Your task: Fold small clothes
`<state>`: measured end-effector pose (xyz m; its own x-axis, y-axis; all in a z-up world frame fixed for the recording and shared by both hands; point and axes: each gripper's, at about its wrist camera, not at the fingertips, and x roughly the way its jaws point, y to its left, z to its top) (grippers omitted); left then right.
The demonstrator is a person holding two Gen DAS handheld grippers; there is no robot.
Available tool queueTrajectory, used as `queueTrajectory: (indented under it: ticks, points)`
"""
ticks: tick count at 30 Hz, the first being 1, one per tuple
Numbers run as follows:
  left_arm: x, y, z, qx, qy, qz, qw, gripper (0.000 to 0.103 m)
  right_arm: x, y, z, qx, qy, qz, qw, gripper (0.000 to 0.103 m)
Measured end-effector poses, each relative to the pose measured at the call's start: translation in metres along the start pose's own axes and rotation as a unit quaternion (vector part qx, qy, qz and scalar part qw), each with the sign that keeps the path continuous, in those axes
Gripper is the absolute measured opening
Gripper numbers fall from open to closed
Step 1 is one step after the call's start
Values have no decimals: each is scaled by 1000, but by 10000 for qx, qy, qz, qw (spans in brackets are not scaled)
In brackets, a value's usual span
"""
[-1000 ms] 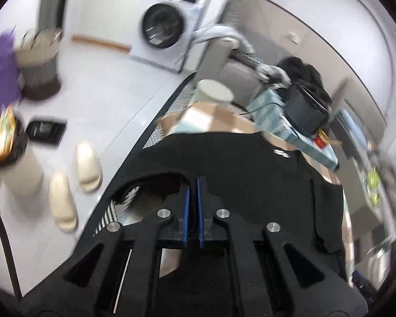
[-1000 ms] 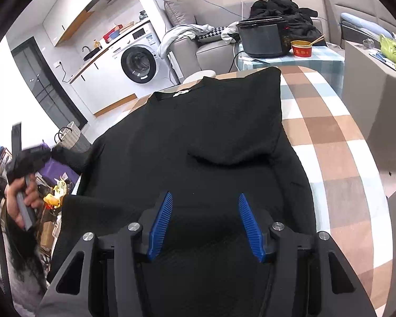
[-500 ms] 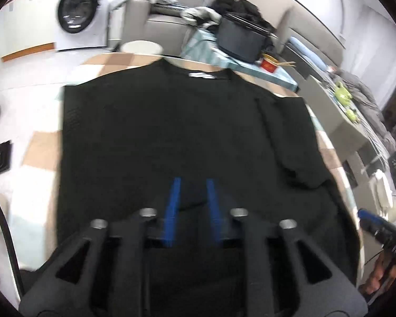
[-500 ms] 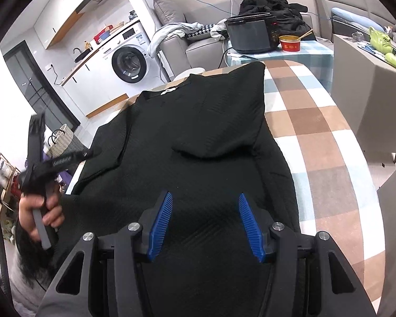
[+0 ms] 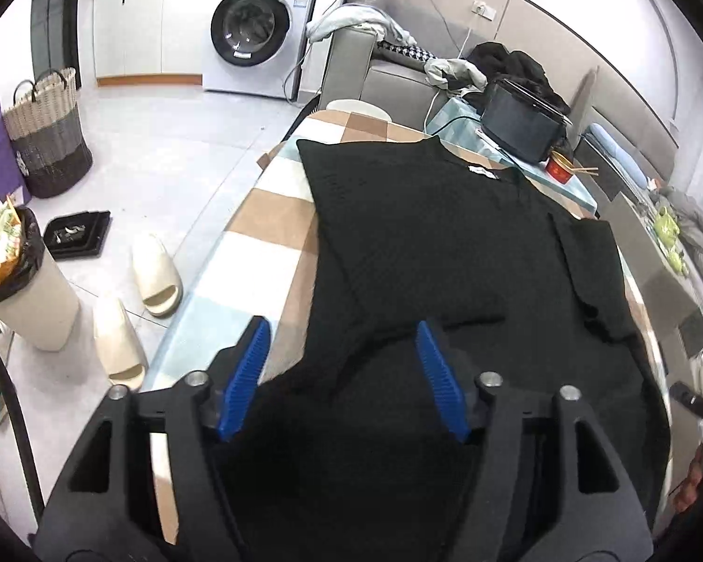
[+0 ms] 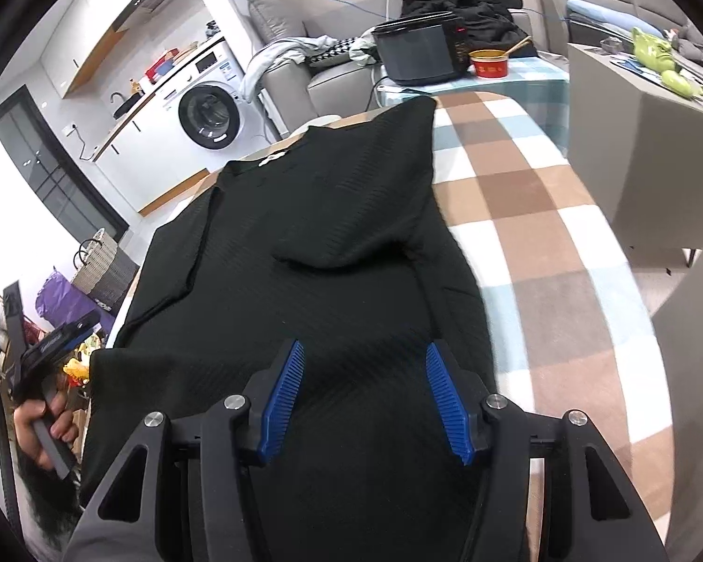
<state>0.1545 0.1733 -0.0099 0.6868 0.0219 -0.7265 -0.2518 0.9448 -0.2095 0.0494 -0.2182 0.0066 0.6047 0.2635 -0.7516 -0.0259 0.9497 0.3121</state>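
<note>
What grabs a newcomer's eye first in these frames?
The black shirt spread flat along the checked tablecloth, both sleeves already folded in over its body. Next, the blue pads of the left gripper, whose jaws have just been opening, nothing pinched, over the near end of the shirt. Behind the table, the white washing machine stands against the far wall.

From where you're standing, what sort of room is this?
It looks like a lived-in home, an open living and laundry area. A front-loading washing machine stands under a counter, a grey sofa has clothes heaped on it, and a black top lies spread on a checked tablecloth.
</note>
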Motion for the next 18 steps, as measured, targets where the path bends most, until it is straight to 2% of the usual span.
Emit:
queueTrajectory:
  ticks: [2, 7, 12, 18]
  points:
    - [-14, 8, -15, 163, -74, 83, 9998, 81, -5, -4, -4, 10, 17, -52, 10000, 63]
    - [-45, 5, -44, 491, -159, 70, 9986, 83, -18, -11, -19, -108, 99, -154, 9998, 78]
    - [-69, 12, -69, 497, -90, 54, 9987, 84, -29, -19, -41, -198, 274, -225, 9992, 81]
    - [-84, 33, -97, 337, 7, 274, 9991, 84, -32, -36, -66, -186, 515, -430, 9976, 81]
